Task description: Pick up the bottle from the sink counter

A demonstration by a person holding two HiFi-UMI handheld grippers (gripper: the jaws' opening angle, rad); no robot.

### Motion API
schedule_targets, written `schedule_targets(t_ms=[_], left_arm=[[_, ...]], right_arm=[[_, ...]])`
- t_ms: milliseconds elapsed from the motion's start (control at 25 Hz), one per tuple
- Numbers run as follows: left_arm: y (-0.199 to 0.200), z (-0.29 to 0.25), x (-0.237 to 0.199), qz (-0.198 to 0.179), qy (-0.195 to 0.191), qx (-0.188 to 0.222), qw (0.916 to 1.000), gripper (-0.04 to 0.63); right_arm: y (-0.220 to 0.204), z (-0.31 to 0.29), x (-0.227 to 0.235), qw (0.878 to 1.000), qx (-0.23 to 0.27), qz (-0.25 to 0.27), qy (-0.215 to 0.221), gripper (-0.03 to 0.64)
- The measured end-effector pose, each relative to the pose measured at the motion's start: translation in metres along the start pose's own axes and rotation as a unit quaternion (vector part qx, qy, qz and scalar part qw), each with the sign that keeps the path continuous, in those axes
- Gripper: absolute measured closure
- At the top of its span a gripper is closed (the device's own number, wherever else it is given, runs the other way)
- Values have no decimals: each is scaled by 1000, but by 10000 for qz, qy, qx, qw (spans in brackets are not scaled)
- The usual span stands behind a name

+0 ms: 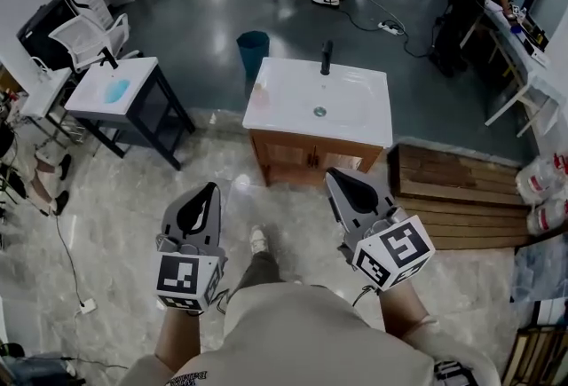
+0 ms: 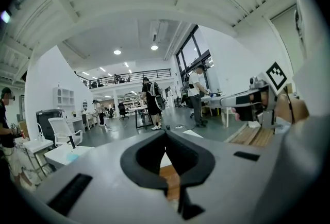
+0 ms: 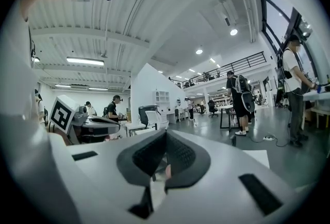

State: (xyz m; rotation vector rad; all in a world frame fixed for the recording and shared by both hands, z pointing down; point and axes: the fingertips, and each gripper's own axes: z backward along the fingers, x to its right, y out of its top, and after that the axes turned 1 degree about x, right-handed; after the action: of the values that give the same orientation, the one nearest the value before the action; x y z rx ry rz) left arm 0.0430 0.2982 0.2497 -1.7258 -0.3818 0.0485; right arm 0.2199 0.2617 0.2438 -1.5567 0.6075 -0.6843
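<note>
The white sink counter on a wooden cabinet stands ahead of me, with a black tap at its back edge. A faint pinkish, see-through thing, which looks like the bottle, stands on the counter's left part. My left gripper and right gripper hang side by side short of the cabinet, over the floor, both pointing at it. Neither touches anything. In the left gripper view the left gripper has its jaws together and empty. In the right gripper view the right gripper is shut and empty too.
A blue bin stands behind the counter. At the left is a dark table with a white top and white chairs. A wooden pallet lies right of the cabinet. People stand at desks far back.
</note>
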Motion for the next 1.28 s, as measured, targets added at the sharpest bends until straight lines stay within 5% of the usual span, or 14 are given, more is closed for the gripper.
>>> schedule_targets(t_ms=[520,1280], left_arm=[[-38,-63,-52,118,-102,41,9999,589],[-47,-234,-209,-38,-552,-69,9984,589]], right_arm=[[-34,-82,17,9995,-227,220,3,620],[-28,-312,64,9984,-542,161,12,621]])
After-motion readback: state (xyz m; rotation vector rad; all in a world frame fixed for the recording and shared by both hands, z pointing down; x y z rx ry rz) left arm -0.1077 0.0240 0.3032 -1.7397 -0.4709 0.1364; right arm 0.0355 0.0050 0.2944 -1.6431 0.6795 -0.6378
